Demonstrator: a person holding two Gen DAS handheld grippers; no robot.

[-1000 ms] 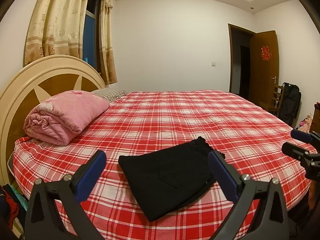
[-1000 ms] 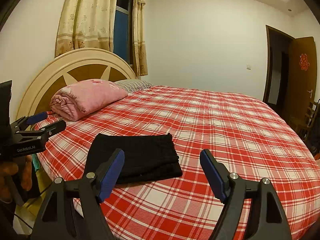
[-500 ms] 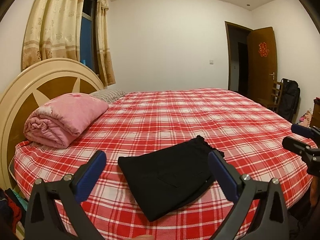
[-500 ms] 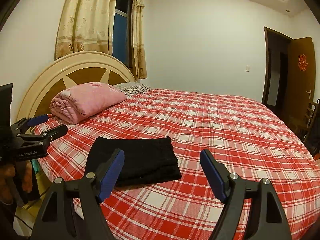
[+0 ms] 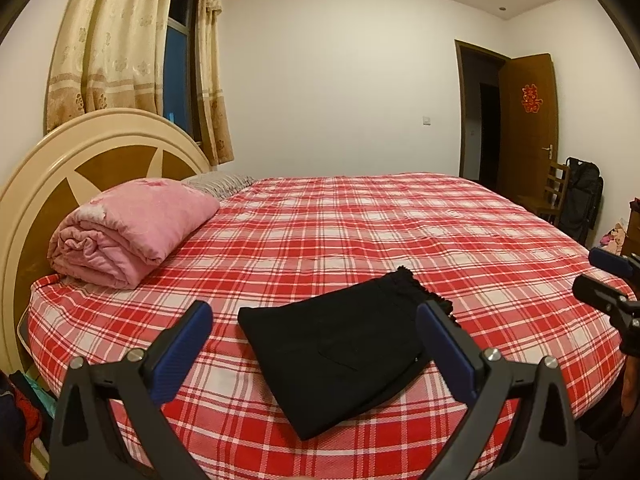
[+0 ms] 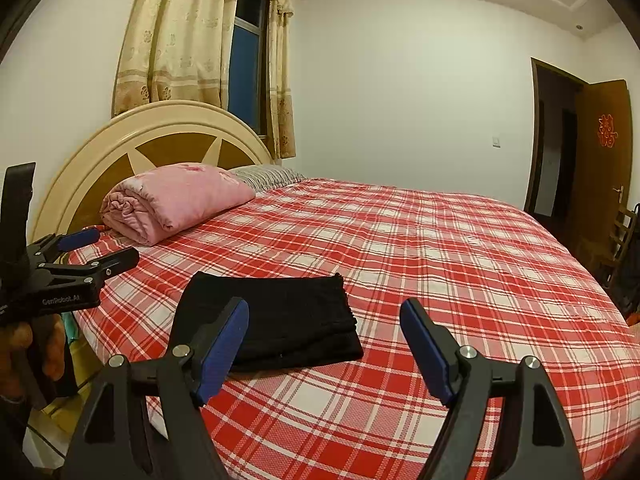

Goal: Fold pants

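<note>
Left claw [image 5: 314, 344] and right claw [image 6: 324, 342]: both spread wide, empty, held above near edge of bed [image 5: 360, 220]. Pants [image 5: 344, 352] lie folded, compact, close to that edge. We judge risk: careless claw contact drags top layers, undoing fold or sliding bundle off bed.

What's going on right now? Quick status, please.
Both tongs open, left and right, holding nothing. Black pants lie folded on the plaid bed. Nothing in the way.
</note>
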